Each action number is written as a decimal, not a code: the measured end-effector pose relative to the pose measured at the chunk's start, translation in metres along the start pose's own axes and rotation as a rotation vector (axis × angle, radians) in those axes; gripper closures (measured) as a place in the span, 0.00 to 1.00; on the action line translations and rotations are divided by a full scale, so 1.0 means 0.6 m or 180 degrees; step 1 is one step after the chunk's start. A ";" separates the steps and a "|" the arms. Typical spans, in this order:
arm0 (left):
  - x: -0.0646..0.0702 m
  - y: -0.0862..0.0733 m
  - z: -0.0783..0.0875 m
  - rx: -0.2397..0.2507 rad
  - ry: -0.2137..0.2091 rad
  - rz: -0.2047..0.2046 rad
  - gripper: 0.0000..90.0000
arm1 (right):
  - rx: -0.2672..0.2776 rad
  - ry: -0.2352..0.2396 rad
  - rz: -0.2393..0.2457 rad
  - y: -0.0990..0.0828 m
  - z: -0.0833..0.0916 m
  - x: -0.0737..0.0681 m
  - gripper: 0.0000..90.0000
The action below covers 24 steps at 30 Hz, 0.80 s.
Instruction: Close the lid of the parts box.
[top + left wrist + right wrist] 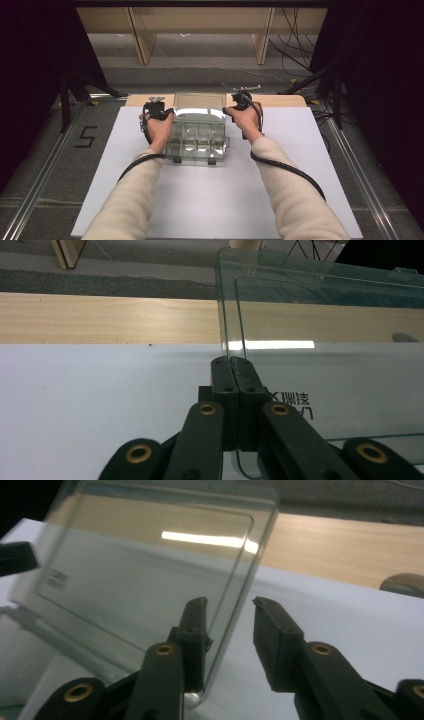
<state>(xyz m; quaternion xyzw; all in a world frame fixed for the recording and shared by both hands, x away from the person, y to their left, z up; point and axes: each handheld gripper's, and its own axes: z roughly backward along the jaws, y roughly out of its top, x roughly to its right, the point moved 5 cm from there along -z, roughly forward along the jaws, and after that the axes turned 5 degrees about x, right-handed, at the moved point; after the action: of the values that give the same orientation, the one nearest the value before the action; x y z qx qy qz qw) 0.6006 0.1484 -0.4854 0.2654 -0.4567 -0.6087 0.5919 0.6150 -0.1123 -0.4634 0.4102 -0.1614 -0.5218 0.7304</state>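
I see the white tabletop [210, 200] carrying a clear compartment box [197, 142] near its far middle, its transparent lid [199, 107] standing raised at the back. My left tool [232, 360] is clamped on the lid's left edge, jaws pressed together over the thin plastic. My right tool [227, 605] has its jaws parted around the lid's right edge [250, 575], one inside, one outside, neither pad pressing yet.

Dim, dark-edged high view, soft overall; bright strip glare on the clear lid [150, 565], near fingers blurred.
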 end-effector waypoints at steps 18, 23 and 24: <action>-0.001 -0.002 -0.003 -0.0057 -0.0112 -0.0213 0.99 | -0.0076 -0.0376 -0.0528 -0.012 -0.022 -0.010 0.98; -0.008 -0.005 -0.006 -0.0083 -0.0199 -0.0178 0.97 | 0.0130 -0.0429 -0.0335 -0.010 -0.014 -0.020 0.98; -0.008 -0.005 -0.006 -0.0102 -0.0220 -0.0200 0.97 | 0.0156 -0.0444 -0.0435 -0.013 -0.013 -0.023 0.98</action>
<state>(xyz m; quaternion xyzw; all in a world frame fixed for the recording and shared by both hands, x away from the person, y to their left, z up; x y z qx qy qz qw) 0.6030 0.1519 -0.4906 0.2489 -0.4586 -0.6431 0.5605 0.6098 -0.0975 -0.4713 0.4006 -0.1961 -0.5936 0.6698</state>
